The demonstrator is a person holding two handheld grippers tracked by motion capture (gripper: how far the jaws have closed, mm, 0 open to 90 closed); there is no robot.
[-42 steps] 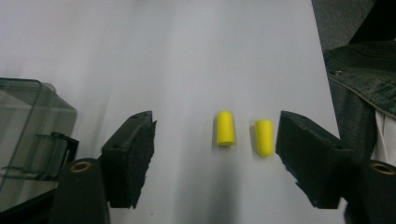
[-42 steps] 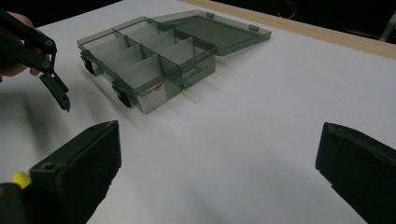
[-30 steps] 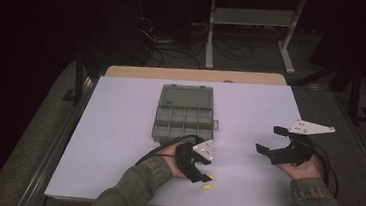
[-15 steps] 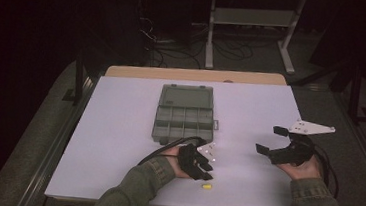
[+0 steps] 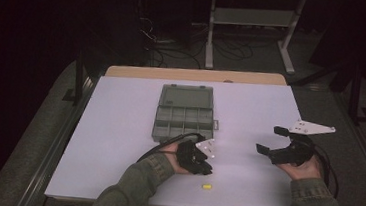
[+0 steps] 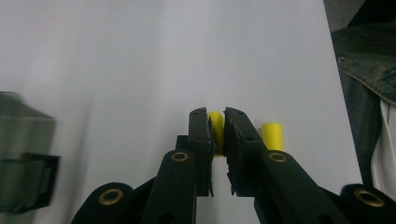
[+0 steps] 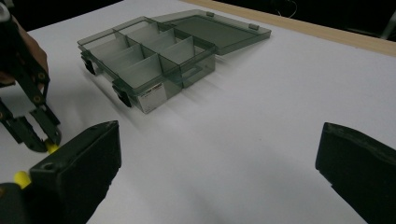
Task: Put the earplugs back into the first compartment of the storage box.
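Lifted slightly since the earlier frames, the left gripper was clamped on a small yellow plastic cylinder near the white table's front edge. A second yellow cylinder lay just beside. The right gripper, jaws wide apart, was held toward the right edge. An open grey compartment box sat mid-table.

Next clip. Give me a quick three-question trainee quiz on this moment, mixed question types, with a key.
1. True or false: the left gripper is shut on a yellow piece.
2. How many yellow pieces show in the left gripper view? A one, B two, C four.
3. Fill in: the lid of the compartment box is ____.

Key: 1 true. 2 B; the second yellow piece lies on the table beside the jaws. 3 open, laid back flat. The right gripper is open.
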